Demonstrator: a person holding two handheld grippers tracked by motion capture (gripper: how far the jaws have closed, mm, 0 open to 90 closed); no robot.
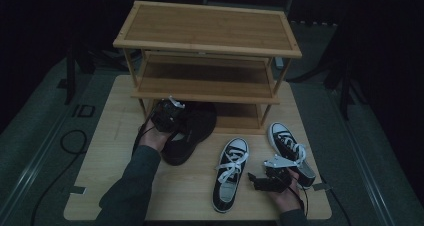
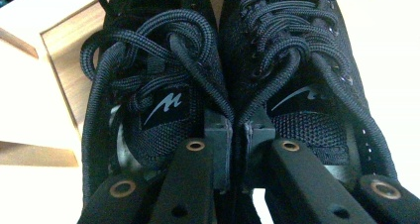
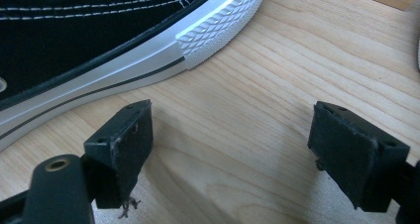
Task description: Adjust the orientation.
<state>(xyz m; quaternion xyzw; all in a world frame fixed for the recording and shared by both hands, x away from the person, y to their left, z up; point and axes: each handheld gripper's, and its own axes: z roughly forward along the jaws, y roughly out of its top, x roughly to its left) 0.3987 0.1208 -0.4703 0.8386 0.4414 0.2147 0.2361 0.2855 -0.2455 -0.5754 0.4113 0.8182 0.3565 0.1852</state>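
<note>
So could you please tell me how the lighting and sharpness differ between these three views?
High view: dim and underexposed, the rack and table muted. Left gripper view: table blown out white, black shoes slightly soft. Right gripper view: bright, sharp wood grain, jaw shadows on the table.

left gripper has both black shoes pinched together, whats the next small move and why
Probably ease the black shoes forward onto the bottom shelf of the rack. The left gripper is shut on their inner collars and they already sit at that shelf's front. The right gripper hangs open over bare table beside a sneaker, so it isn't needed yet.
</note>
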